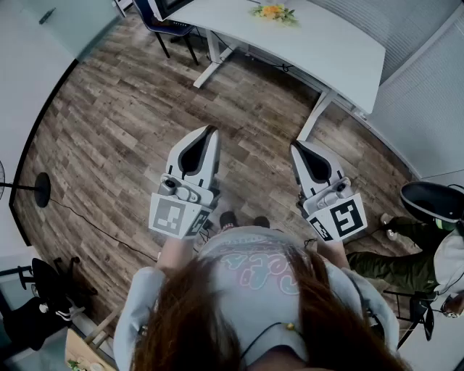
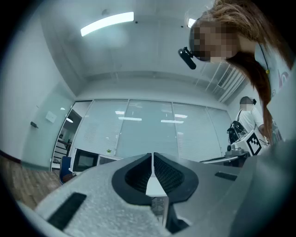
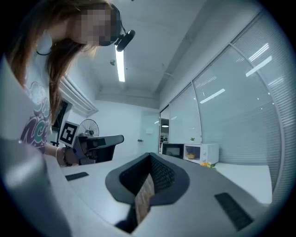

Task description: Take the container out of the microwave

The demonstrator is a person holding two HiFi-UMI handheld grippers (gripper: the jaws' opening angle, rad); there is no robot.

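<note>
In the right gripper view a white microwave (image 3: 202,152) stands far off on a counter with its door open, and a small yellowish container (image 3: 191,156) shows inside. A black microwave (image 3: 172,150) stands next to it and is also seen in the left gripper view (image 2: 85,160). My left gripper (image 1: 211,130) and right gripper (image 1: 296,145) are held side by side over the wood floor, far from the microwaves. Both are shut with nothing between the jaws; the left gripper (image 2: 152,155) tilts slightly up and the right gripper (image 3: 149,156) points level.
A white desk (image 1: 319,36) with yellow flowers (image 1: 273,11) stands ahead, a dark chair (image 1: 170,25) beside it. A fan stand (image 1: 40,190) is at the left. Another person (image 1: 428,239) sits at the right. A wood floor (image 1: 130,123) lies below.
</note>
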